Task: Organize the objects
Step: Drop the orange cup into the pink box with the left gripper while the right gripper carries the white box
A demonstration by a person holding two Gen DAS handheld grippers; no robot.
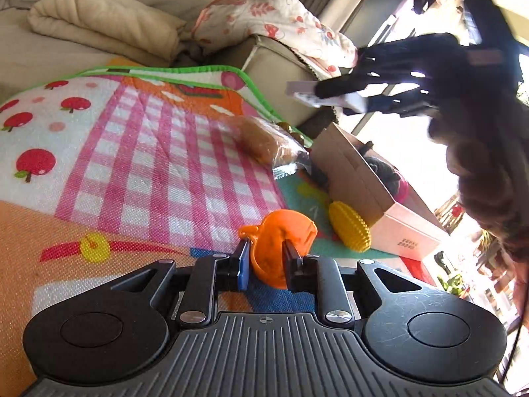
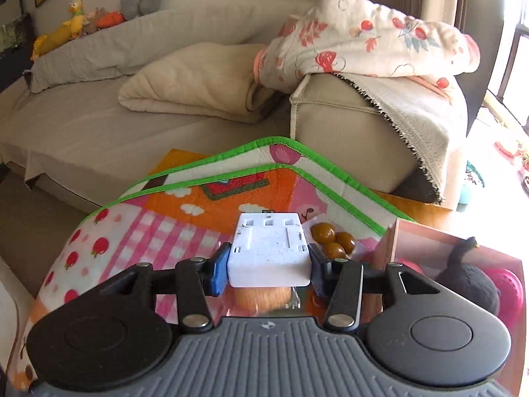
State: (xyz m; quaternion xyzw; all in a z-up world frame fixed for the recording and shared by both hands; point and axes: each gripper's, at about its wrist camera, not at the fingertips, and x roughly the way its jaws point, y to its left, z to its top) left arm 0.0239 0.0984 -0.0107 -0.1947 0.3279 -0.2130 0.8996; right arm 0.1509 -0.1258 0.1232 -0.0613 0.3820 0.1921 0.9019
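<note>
In the left wrist view, the left gripper (image 1: pixel 266 258) is squeezing an orange toy (image 1: pixel 281 244) just above the play mat (image 1: pixel 132 152). A yellow spiky ball (image 1: pixel 349 231) is lying beside the cardboard box (image 1: pixel 357 172).

In the right wrist view, the right gripper (image 2: pixel 269 264) is holding a white plug block (image 2: pixel 269 248) above the mat, with brown balls (image 2: pixel 334 240) just past it. A black fuzzy toy (image 2: pixel 469 281) is sitting in the box on the right.

An orange plastic toy (image 1: pixel 281 248) is held upright between jaws above a colourful mat. A white rectangular adapter (image 2: pixel 269 251) is held level in other jaws. A yellow corn toy (image 1: pixel 349 231) lies beside a cardboard box (image 1: pixel 367 182).
</note>
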